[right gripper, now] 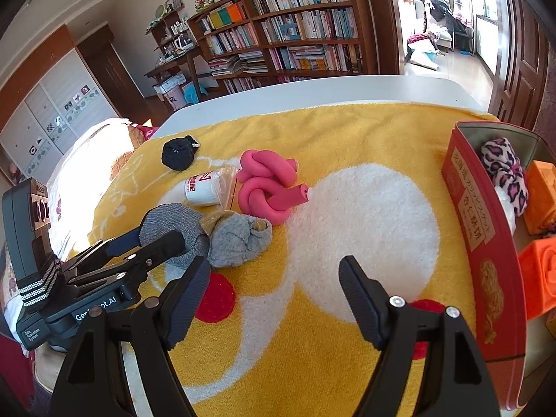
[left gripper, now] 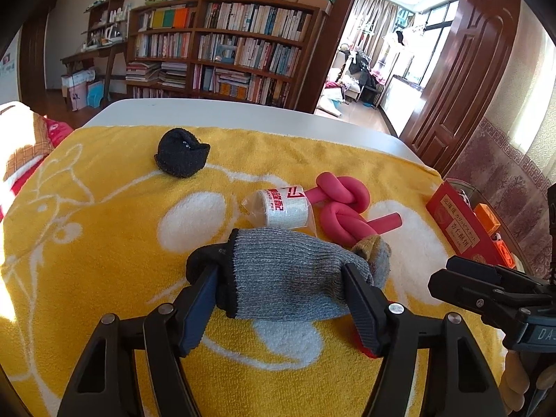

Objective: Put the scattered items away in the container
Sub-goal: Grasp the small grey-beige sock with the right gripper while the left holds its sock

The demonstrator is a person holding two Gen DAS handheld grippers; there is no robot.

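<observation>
The left tool (left gripper: 281,271) points down at a slant toward the yellow towel (left gripper: 104,243) on the white table (left gripper: 208,111). Its two fingers (left gripper: 361,299) sit on each side of the grey sock (left gripper: 288,278) and press into it, so the left tool is grasping the sock. The sock lies on the towel, near the middle front.

The right tool (right gripper: 274,285) also points down at a slant. Its fingers (right gripper: 361,299) stand wide apart with only towel between them. It holds nothing.

Past the sock lie a white roll in a clear bag (left gripper: 285,210), a pink foam rope tied in a knot (left gripper: 344,208) and a small black ball of cloth (left gripper: 182,154). The roll touches the pink rope. The black ball is well apart from them, near the far edge of the towel.

The left view shows the red box (left gripper: 458,222) only from the side, at the right edge of the towel. The right view looks into the box. Inside are a spotted pink and black cloth (right gripper: 504,166) and orange blocks (right gripper: 542,194).

The right view also shows the sock's bunched grey end (right gripper: 239,243) sticking out beside the left tool, and a strap (right gripper: 38,285) around that tool's handle. The left view shows part of the right tool at its right edge.
</observation>
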